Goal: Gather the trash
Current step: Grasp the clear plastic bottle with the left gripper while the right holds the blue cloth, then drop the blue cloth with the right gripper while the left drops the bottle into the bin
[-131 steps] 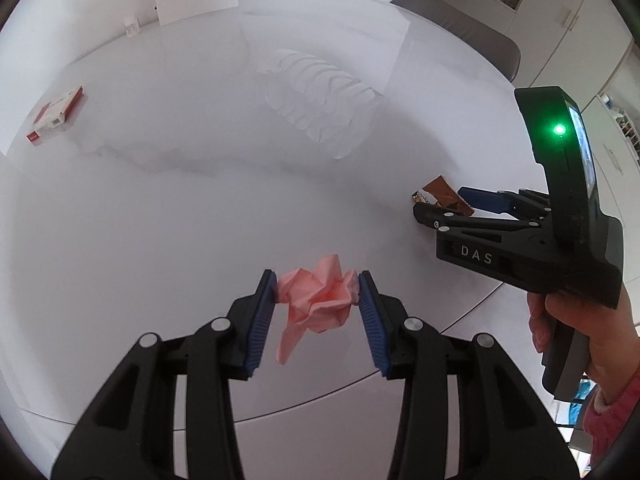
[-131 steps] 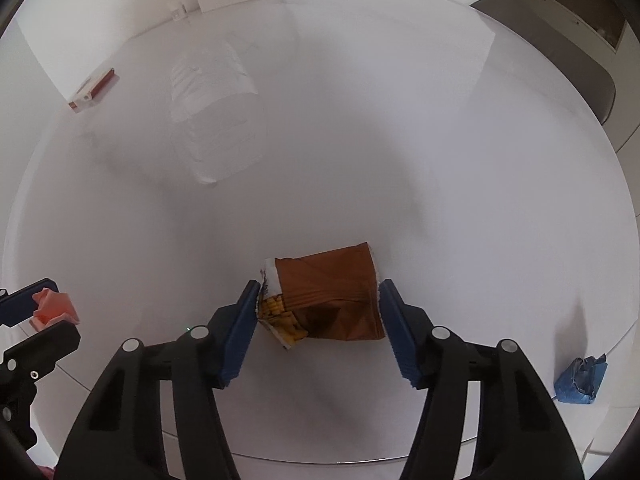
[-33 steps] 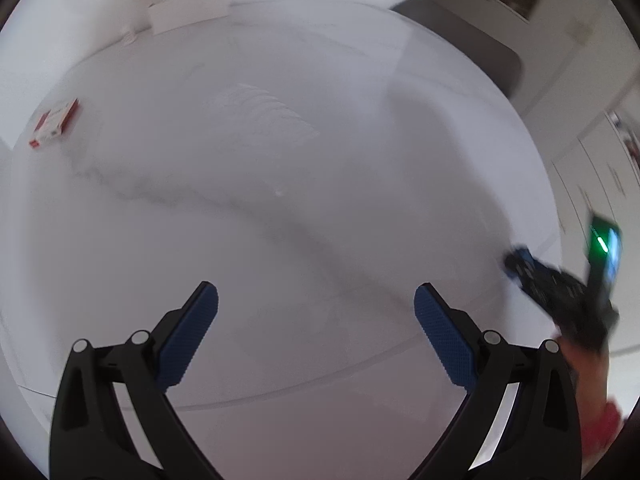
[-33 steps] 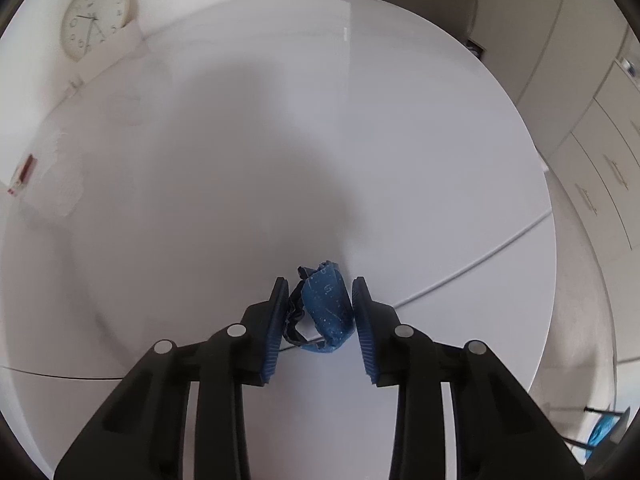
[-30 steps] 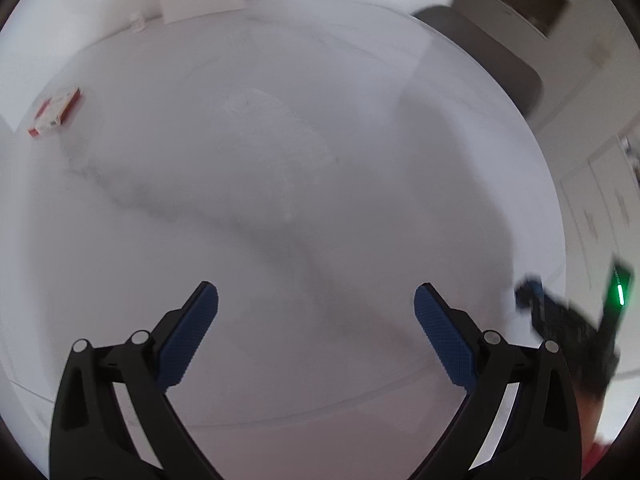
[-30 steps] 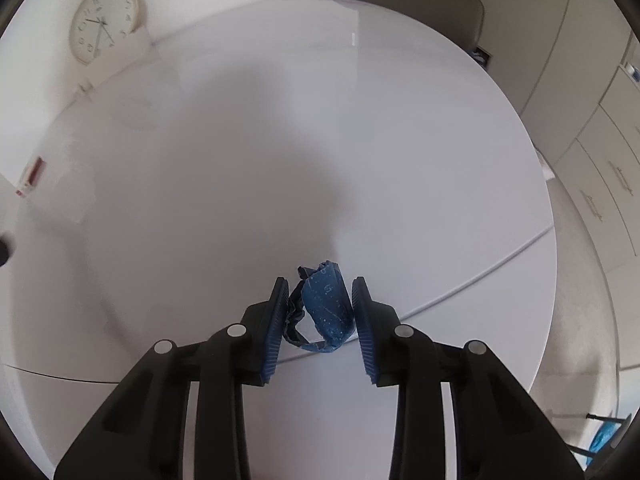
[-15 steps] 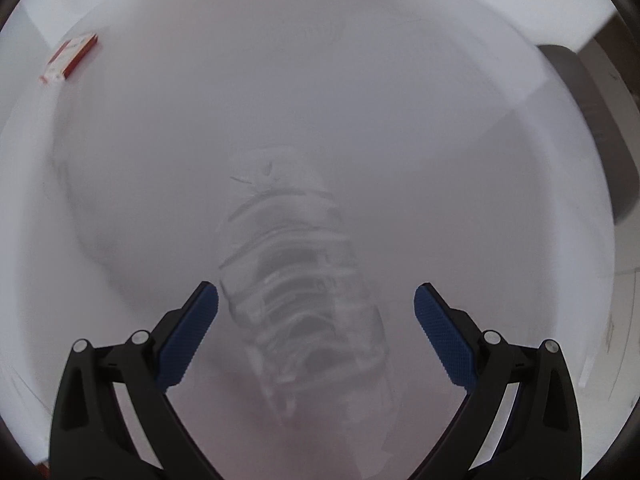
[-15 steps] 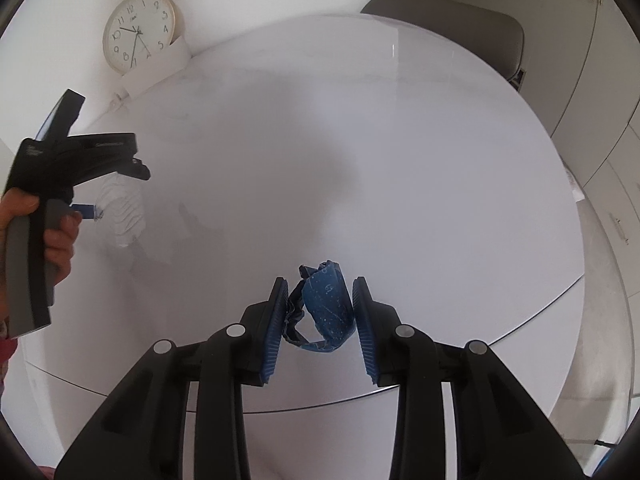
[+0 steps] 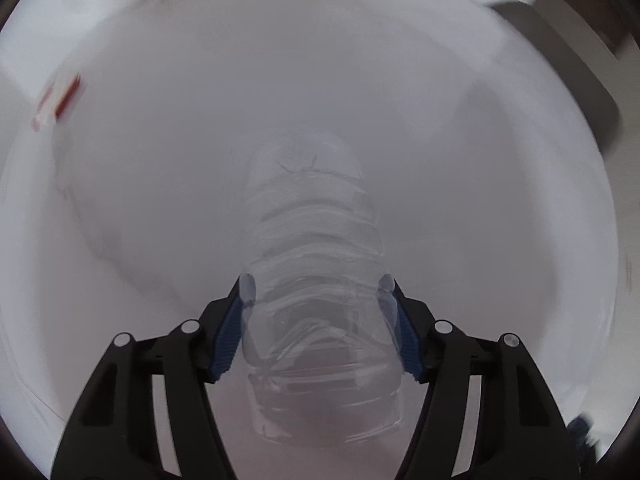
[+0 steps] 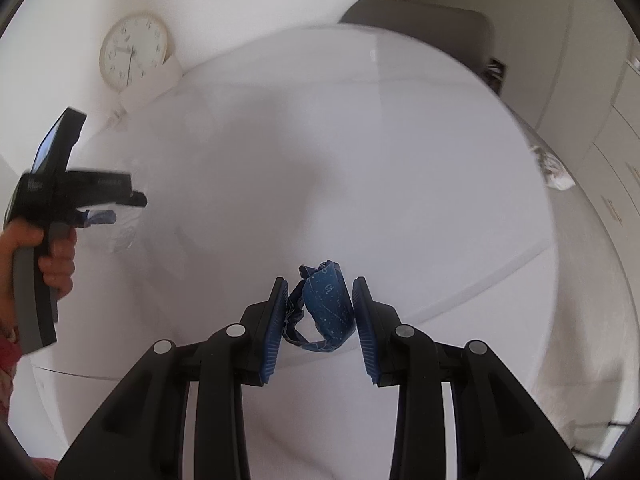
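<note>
A crushed clear plastic bottle (image 9: 316, 280) lies on the round white table (image 9: 480, 220), its ribbed body running away from the left wrist camera and its near end between the fingers of the left gripper (image 9: 316, 320). Both blue pads (image 9: 230, 332) sit against the bottle's sides, so the fingers are closed to a middling width on it. The picture is blurred, and whether the bottle is off the table cannot be told. In the right wrist view the same gripper shows at the far left edge, held in the person's left hand (image 10: 44, 256), with the bottle faint at its tip. The right gripper (image 10: 320, 312) holds a crumpled blue wrapper (image 10: 326, 308) with small pale specks, pinched between its ribbed blue pads (image 10: 274, 340) at a narrow gap, above the near edge of the table. Farther off, a small red and white box (image 9: 58, 100) lies near the table's far left rim. A round clock (image 10: 134, 50) leans against the wall behind the table, and a grey chair (image 10: 420, 28) stands at the far side.
</note>
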Demonstrator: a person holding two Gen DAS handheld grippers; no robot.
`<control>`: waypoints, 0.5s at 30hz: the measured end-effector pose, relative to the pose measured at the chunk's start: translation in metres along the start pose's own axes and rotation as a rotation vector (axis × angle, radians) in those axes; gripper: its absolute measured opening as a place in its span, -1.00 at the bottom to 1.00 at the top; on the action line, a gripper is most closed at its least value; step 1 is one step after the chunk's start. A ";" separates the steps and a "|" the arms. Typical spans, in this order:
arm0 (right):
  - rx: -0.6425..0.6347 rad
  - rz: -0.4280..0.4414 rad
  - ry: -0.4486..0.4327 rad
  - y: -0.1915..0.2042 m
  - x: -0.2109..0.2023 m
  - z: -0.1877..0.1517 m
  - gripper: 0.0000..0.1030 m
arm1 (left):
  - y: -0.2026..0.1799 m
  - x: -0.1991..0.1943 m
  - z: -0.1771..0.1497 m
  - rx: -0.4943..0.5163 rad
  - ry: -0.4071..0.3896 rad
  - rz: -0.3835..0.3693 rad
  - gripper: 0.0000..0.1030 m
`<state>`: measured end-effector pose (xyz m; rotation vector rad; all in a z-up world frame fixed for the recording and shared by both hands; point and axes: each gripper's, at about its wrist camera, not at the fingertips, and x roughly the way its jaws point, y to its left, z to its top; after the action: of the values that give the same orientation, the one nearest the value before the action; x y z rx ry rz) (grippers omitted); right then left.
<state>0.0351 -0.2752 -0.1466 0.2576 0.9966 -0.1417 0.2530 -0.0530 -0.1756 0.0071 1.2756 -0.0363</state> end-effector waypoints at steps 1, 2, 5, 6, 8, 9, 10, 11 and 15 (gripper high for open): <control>0.012 -0.012 -0.008 -0.005 -0.010 -0.009 -0.34 | -0.010 -0.011 -0.012 0.060 -0.026 -0.004 0.21; 0.029 -0.029 -0.016 -0.013 -0.023 -0.020 -0.34 | -0.021 -0.023 -0.025 0.119 -0.048 -0.015 0.21; 0.097 -0.084 -0.021 -0.037 -0.056 -0.061 -0.34 | -0.053 -0.053 -0.072 0.279 -0.076 -0.083 0.21; 0.124 -0.107 -0.018 -0.047 -0.067 -0.078 -0.34 | -0.056 -0.061 -0.083 0.320 -0.079 -0.103 0.21; 0.177 -0.148 0.000 -0.064 -0.080 -0.109 -0.34 | -0.078 -0.080 -0.119 0.415 -0.076 -0.157 0.21; 0.221 -0.178 0.021 -0.076 -0.086 -0.132 -0.34 | -0.092 -0.088 -0.140 0.468 -0.066 -0.195 0.21; 0.270 -0.208 0.057 -0.090 -0.088 -0.159 -0.34 | -0.105 -0.096 -0.161 0.516 -0.052 -0.235 0.21; 0.294 -0.221 0.078 -0.097 -0.088 -0.172 -0.34 | -0.114 -0.101 -0.169 0.548 -0.037 -0.261 0.21; 0.421 -0.250 0.221 -0.135 -0.056 -0.254 -0.34 | -0.159 -0.114 -0.236 0.736 0.041 -0.359 0.21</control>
<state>-0.2324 -0.3339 -0.2507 0.5413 1.2122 -0.5637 -0.0107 -0.2034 -0.1333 0.4129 1.2300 -0.8153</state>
